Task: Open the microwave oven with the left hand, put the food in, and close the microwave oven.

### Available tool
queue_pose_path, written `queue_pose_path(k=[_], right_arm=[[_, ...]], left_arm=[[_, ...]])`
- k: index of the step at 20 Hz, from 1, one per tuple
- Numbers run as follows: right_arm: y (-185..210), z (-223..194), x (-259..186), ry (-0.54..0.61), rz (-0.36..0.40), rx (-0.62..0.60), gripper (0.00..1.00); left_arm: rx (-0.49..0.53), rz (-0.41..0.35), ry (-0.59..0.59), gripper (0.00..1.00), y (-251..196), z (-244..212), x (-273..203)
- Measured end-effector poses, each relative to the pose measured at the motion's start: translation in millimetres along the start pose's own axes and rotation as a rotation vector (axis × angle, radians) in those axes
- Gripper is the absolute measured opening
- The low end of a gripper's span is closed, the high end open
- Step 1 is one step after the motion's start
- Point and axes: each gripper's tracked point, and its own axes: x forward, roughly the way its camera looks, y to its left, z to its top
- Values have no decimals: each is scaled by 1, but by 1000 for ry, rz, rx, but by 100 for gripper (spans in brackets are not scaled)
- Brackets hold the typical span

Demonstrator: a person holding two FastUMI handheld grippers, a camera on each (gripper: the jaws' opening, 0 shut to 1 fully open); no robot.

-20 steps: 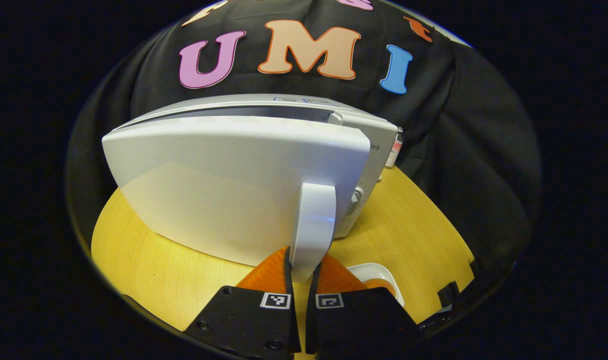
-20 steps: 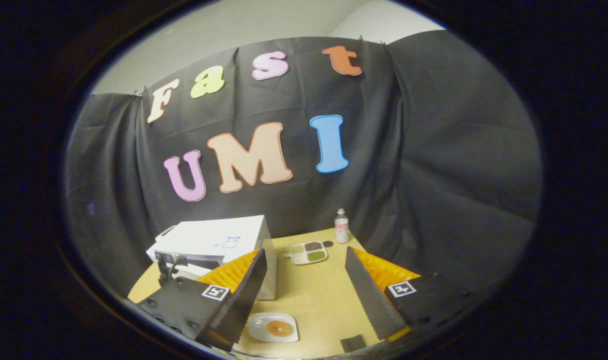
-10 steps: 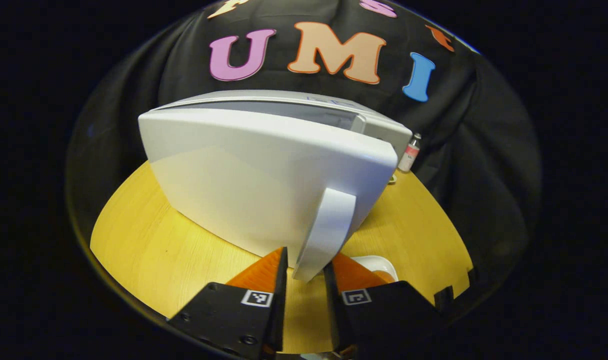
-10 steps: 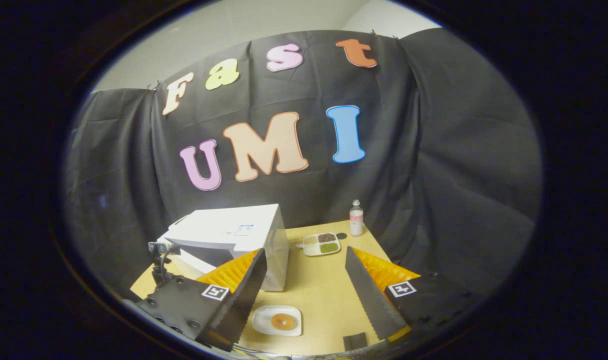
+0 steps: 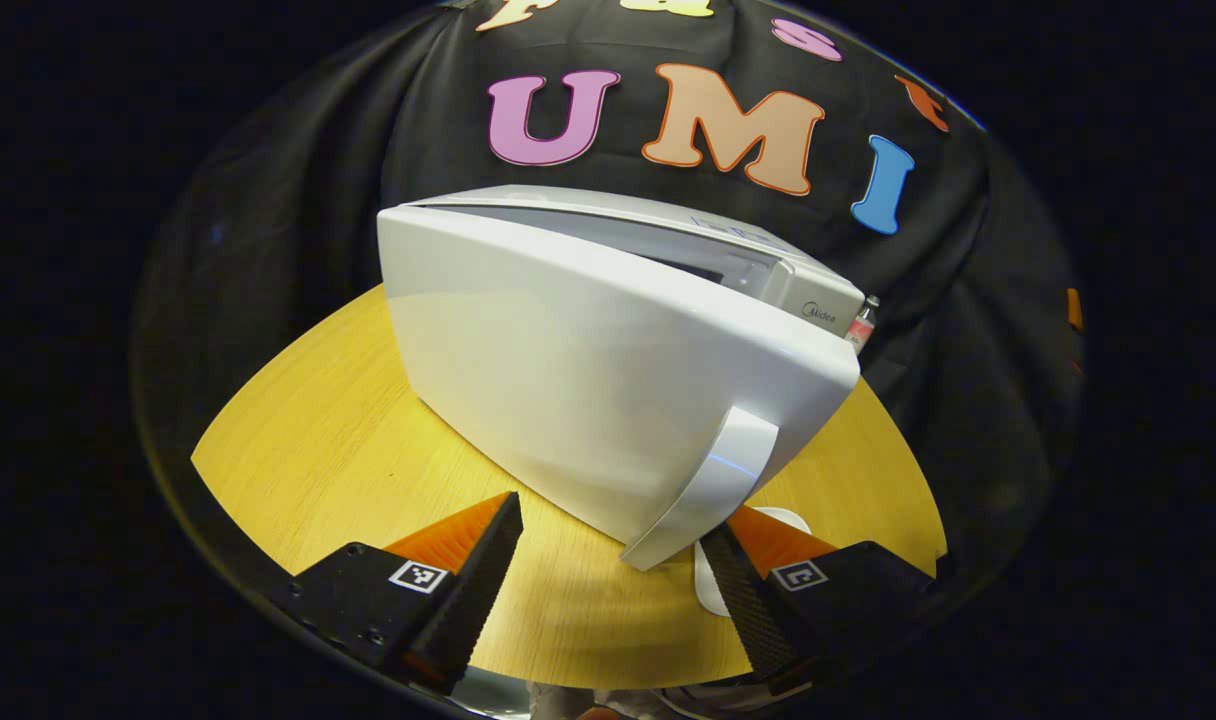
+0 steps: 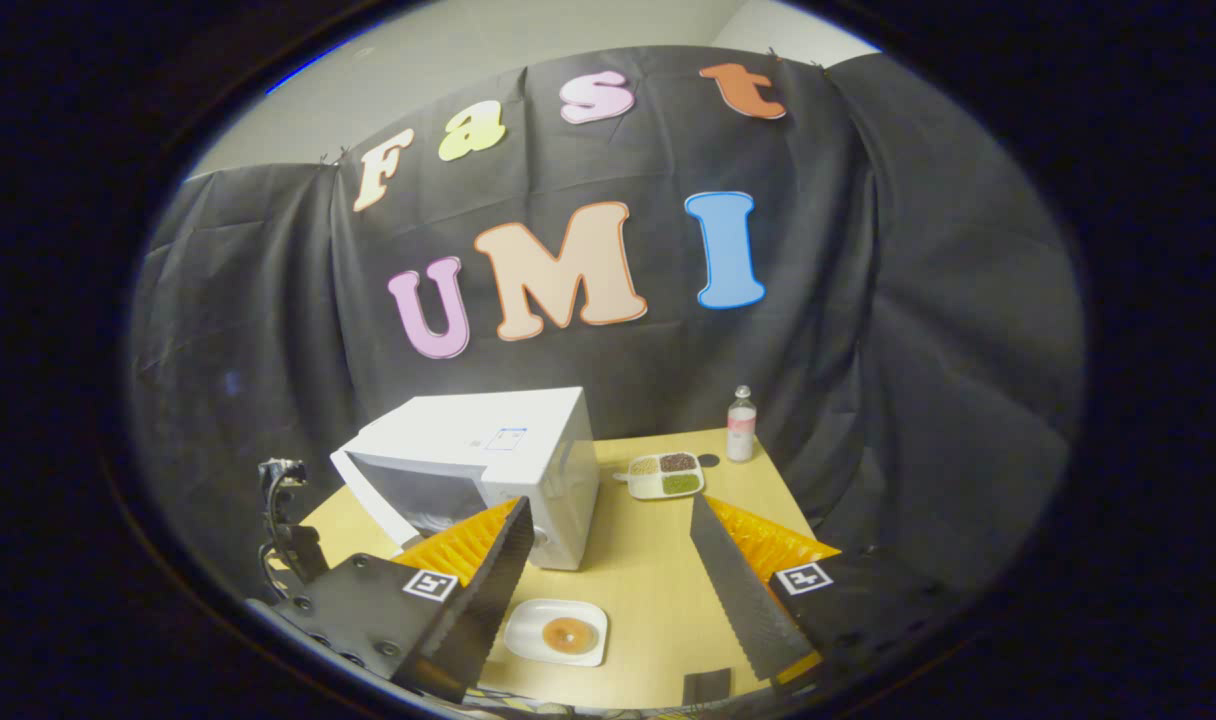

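The white microwave stands on the yellow table with its door swung partly open. The door's handle hangs between the spread fingers of my left gripper, which is open and not touching it. In the right gripper view the microwave sits at the left, its door angled outward, and the left gripper shows small beside it. A white plate with a round brown food lies on the table below my open right gripper. The plate's rim peeks past the handle.
A divided dish of grains and a small bottle stand at the table's far right; the bottle also shows behind the microwave. The wooden table ends close in front. Black cloth walls surround it.
My left gripper went from shut on the door handle to open and drew back. The door has swung further out. The right gripper stays open, its view shifted slightly.
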Motion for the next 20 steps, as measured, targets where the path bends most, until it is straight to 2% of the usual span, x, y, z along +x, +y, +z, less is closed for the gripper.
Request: queue_pose_path(k=[4, 8, 15, 20], right_arm=[[13, -29, 15, 69, 55, 14, 92], [23, -78, 31, 196, 97, 22, 92], [30, -173, 52, 446, 159, -52, 93], [42, -228, 63, 584, 223, -126, 93]], left_arm=[[-30, 67, 5, 100, 26, -9, -26], [-87, 143, 0, 100, 58, -14, -56], [-137, 295, -17, 97, 112, -24, -100], [-219, 394, -26, 97, 152, -33, -132]])
